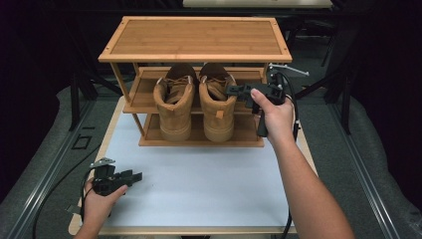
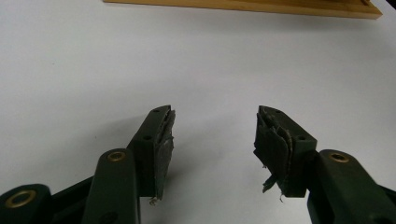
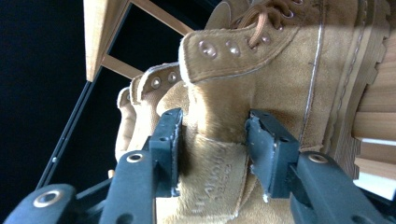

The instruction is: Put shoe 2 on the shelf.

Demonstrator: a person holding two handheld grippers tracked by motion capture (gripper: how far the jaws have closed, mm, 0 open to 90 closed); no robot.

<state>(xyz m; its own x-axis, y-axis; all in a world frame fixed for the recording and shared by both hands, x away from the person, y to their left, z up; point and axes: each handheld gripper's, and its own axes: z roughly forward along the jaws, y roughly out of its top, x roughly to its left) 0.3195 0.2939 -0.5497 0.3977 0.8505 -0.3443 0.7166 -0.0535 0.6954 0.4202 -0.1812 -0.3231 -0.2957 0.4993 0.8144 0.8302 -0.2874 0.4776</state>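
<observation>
My right gripper (image 1: 238, 90) is up at the middle shelf of the bamboo shoe rack (image 1: 195, 38), level with the collar of the right boot (image 1: 217, 102). In the right gripper view its fingers (image 3: 168, 140) stand spread on either side of the boot's heel collar (image 3: 219, 107); the left pad sits just against the suede and the right one a sliver off it, so I am not pinching the boot. The 2 boots stand side by side on that shelf, heels out toward me and hanging over its front edge, with the left boot (image 1: 174, 104) just beside the right one and barely a gap between them. The top board of the rack overhangs close above the boot tops, so headroom there is tight. My left gripper (image 1: 130, 177) lies low on the white table top (image 1: 199, 179) near the front left corner, well apart from the rack, with its fingers (image 2: 161, 140) spread wide on nothing. The table between that gripper and the rack's bottom board is bare and wide, and its front edge runs just behind my left hand (image 1: 99, 201).
</observation>
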